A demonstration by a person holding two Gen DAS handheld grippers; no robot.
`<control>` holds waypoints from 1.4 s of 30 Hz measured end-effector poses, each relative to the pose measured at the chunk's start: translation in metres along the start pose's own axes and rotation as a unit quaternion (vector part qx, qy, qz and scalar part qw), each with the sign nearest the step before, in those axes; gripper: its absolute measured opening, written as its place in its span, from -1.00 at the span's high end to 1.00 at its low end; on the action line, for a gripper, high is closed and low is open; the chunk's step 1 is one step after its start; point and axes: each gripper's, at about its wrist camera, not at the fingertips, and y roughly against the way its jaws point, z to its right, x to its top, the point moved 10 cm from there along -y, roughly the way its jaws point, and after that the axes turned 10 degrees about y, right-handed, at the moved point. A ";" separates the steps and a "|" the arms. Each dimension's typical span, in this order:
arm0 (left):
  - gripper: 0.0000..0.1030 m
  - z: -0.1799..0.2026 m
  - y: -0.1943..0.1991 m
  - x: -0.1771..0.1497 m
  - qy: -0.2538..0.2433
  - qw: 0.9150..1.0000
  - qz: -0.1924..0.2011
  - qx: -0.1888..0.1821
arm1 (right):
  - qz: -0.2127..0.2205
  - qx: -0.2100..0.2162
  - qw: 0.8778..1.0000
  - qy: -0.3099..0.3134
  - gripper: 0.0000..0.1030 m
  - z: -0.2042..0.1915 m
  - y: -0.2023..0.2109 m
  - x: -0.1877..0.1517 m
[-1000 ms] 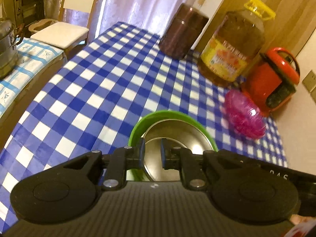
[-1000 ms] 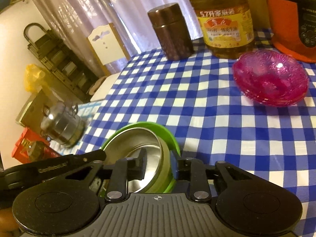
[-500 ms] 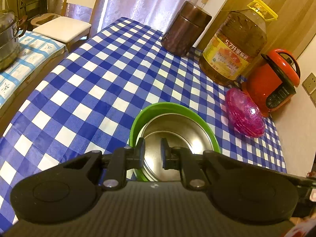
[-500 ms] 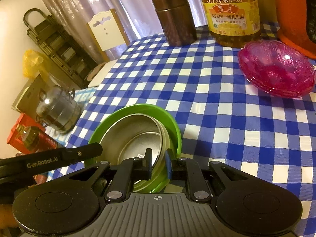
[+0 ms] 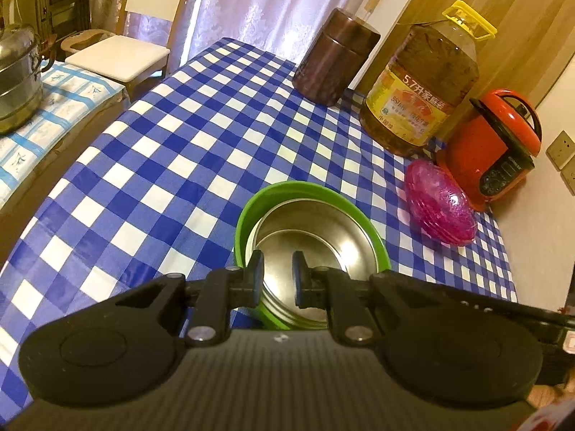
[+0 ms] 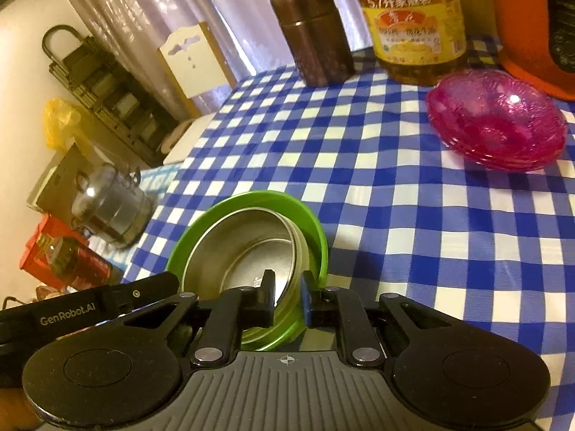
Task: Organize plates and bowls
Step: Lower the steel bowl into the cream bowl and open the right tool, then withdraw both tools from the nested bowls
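A steel bowl (image 5: 309, 248) sits inside a green bowl (image 5: 287, 188) on the blue checked tablecloth (image 5: 161, 165). My left gripper (image 5: 276, 276) stands at the near left rim, its jaws nearly closed over the rim. My right gripper (image 6: 287, 294) is shut on the nested bowls' near right rim; the steel bowl (image 6: 244, 248) and green bowl (image 6: 305, 222) both show there. A stack of pink glass bowls (image 5: 440, 203) sits at the right, also in the right wrist view (image 6: 497, 122).
A brown canister (image 5: 334, 61), a big oil bottle (image 5: 420, 86) and a red cooker (image 5: 492, 143) stand at the table's far right by the wall. A steel pot (image 5: 16, 79) rests on a side surface left. A white chair (image 5: 118, 55) stands beyond.
Both grippers have drawn back and risen a little, so more of the nested bowls shows. The right gripper's jaws have closed on the bowls' rim.
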 end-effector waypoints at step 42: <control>-0.13 -0.003 0.072 -0.050 -0.028 0.999 0.007 0.046 | 0.002 -0.043 0.997 -0.060 -0.06 0.016 0.099 -0.056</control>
